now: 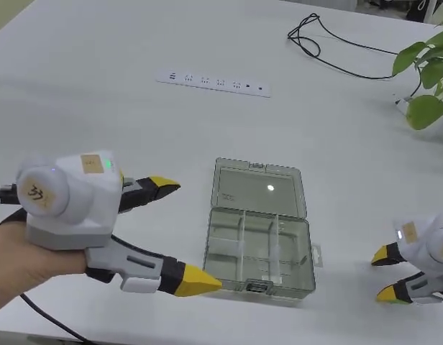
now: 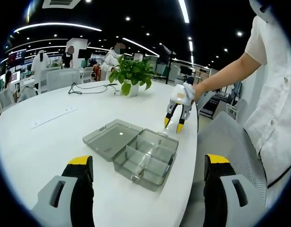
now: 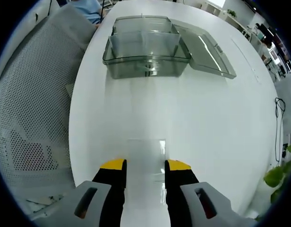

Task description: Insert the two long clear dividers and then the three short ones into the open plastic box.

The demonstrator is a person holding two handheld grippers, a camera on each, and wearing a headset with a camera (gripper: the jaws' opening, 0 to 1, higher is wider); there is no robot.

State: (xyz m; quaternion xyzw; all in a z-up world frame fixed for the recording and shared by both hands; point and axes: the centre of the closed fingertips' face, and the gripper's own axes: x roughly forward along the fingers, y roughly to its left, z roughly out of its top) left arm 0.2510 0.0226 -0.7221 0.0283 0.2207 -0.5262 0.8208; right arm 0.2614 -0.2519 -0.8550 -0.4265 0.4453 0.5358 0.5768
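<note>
White desk runs out ahead of me in an open office, with a power strip, a black cable and a potted plant along its far side. Near the front edge sits the open plastic box, its lid laid flat on the far side. Clear partitions already stand inside it, though I cannot count them with any confidence.

What matters is in my right hand-held gripper. In the right gripper view a flat clear divider lies on the desk in the gap between the jaws. Its side edges line up with their inner faces and its length seems to run forward along them. The jaws stand partly apart, and I cannot tell whether they pinch the piece or merely stand on either side of it.

From that hand-held gripper the box lies straight ahead, well apart, with its end wall across my line and the lid off to the right. In the head view this puts the box to the left of the right hand-held gripper, with bare desk between them.

My left hand-held gripper hangs just beside the box's left end, jaws spread wide and empty. It is the nearer of the two to the box, but the right one has the divider. So I judge the coming move to be a straight carry leftward. The piece would then need turning upright over whichever slot is free.
</note>
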